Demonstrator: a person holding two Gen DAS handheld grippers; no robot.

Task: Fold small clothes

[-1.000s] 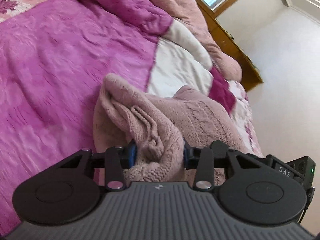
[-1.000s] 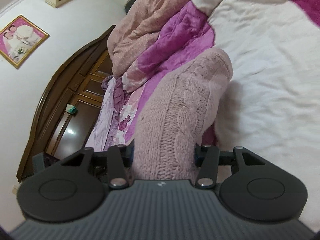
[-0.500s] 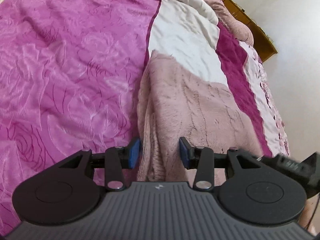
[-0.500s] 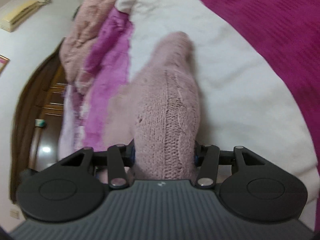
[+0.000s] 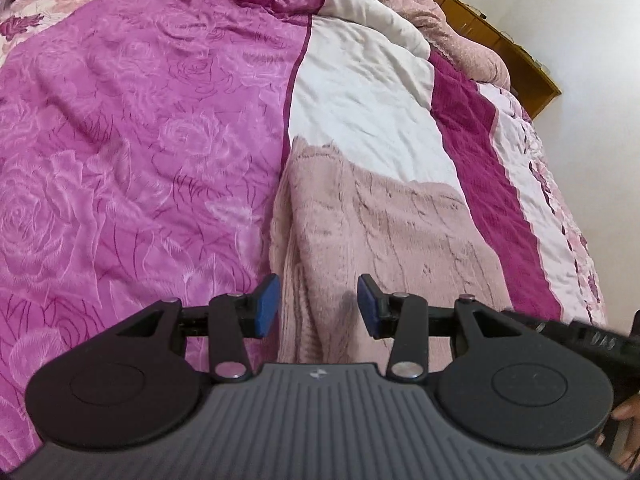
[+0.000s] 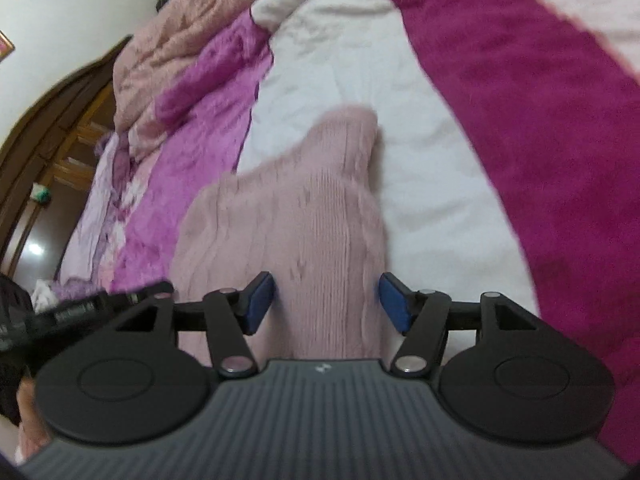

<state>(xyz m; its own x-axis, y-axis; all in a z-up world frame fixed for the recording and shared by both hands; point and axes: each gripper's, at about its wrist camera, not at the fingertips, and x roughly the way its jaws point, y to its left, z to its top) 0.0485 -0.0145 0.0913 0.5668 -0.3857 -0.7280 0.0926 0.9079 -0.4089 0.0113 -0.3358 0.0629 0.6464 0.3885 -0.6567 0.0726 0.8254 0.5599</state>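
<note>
Magenta rose-patterned quilt [image 5: 132, 152]; white walls [image 5: 592, 20]

The bed [image 5: 132, 128] carries a bedspread with a magenta rose pattern, one white band [image 5: 360, 104] and one dark crimson band [image 5: 492, 184], and directly on it lie a pink knitted garment [image 5: 380, 248], spread flat, and a bunched pink quilt [image 6: 180, 36] at the far end.

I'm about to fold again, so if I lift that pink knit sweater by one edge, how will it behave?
The pink knit sweater will probably droop, since it lies limp on the bedspread. Its chunky knit looks stretchy, so the edge may sag. The fuzzy surface likely grips rather than slips.
</note>
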